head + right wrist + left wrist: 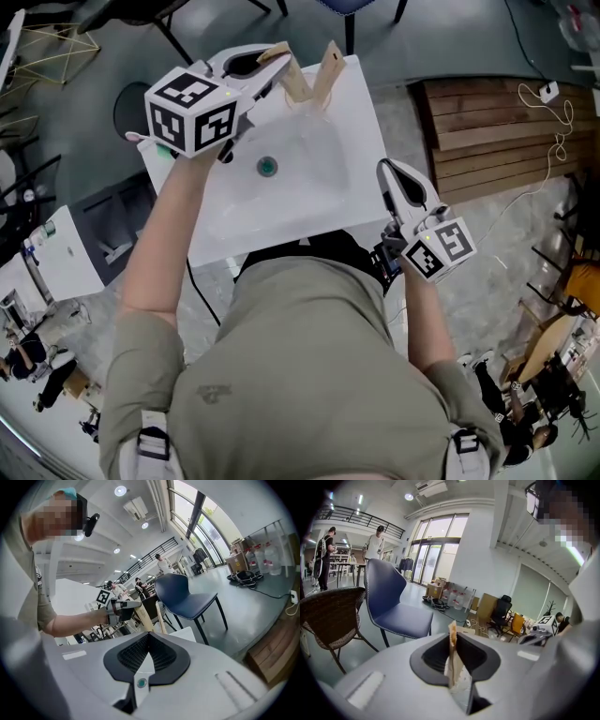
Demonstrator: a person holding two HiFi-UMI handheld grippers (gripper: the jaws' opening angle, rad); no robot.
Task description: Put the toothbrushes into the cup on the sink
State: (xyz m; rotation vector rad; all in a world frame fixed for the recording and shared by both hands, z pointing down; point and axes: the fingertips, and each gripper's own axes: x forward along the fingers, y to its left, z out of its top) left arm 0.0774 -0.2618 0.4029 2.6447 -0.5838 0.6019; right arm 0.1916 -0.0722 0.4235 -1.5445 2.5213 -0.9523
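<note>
Your left tongs [275, 60] [453, 641]: jaws clamped on wooden toothbrush [296, 84] [453, 632]. Brush tilted, over far edge of sink [319, 187].

Second toothbrush [329, 67] [161, 616] just beside it at same far edge, leaning opposite way. Lower ends of both meet at faint clear cup [306, 105]. Cannot tell whether held brush is inside.

Your right tongs [384, 174] [149, 637]: jaws together, nothing between. Above sink's right edge, well apart from brushes.

Green drain [267, 167] mid-basin. Blue chair [393, 606] beyond sink.
</note>
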